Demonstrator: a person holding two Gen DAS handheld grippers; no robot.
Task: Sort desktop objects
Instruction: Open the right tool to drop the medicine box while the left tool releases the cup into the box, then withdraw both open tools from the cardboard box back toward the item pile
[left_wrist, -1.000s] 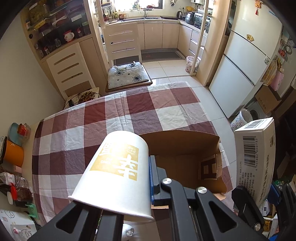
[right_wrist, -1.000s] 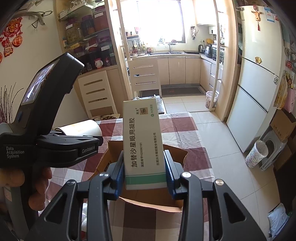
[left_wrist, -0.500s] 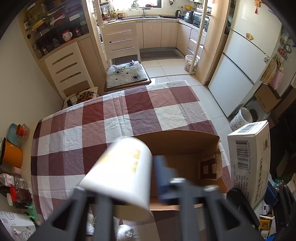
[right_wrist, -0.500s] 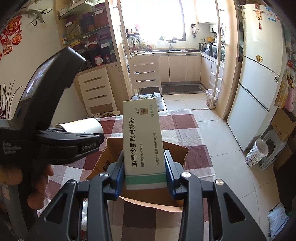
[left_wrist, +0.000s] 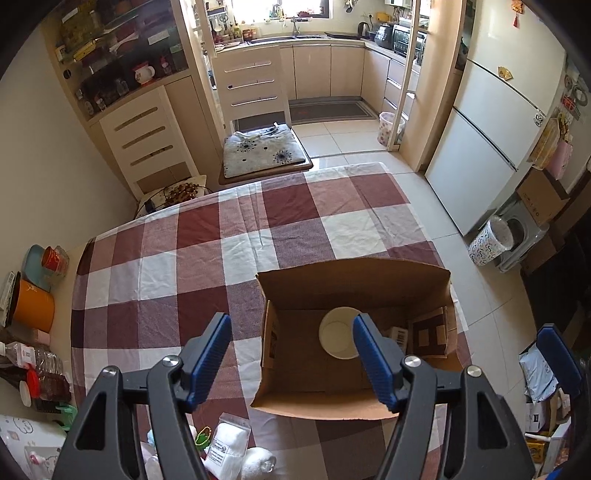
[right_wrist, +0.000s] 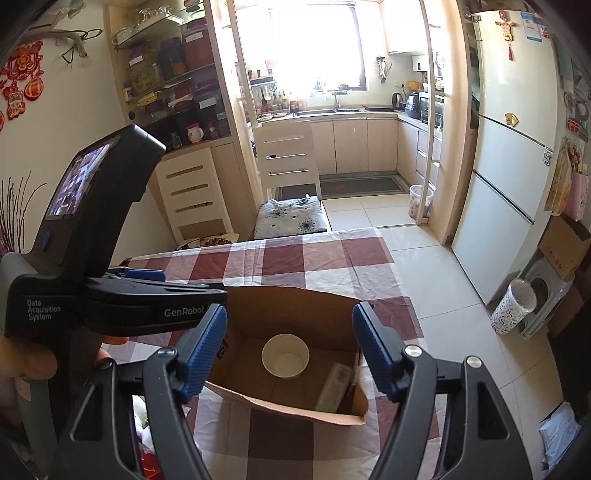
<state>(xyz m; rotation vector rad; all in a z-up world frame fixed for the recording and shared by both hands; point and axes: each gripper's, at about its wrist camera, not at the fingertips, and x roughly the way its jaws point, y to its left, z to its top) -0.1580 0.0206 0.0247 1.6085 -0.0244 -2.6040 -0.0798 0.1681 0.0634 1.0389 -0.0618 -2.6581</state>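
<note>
An open cardboard box (left_wrist: 354, 280) stands on the checked tablecloth. Inside it a white paper cup (left_wrist: 338, 332) stands upright, and a white medicine box (left_wrist: 399, 336) lies to its right. My left gripper (left_wrist: 290, 321) hangs above the box's left wall, open and holding nothing. In the right wrist view the same cardboard box (right_wrist: 295, 299) holds the cup (right_wrist: 285, 355) and the medicine box (right_wrist: 334, 386). My right gripper (right_wrist: 289, 314) is above it, its jaws opening with nothing between them. The left gripper's black body (right_wrist: 92, 229) fills that view's left side.
White packets (left_wrist: 225, 446) and small items lie at the table's near edge. An orange mug (left_wrist: 31, 306) and bottles crowd the left end. A cushioned chair (left_wrist: 262, 155) stands beyond the far edge. The checked cloth (left_wrist: 221, 240) stretches left of and behind the box.
Both grippers have opened. The paper cup left the left gripper and the medicine box left the right one; both now sit inside the cardboard box.
</note>
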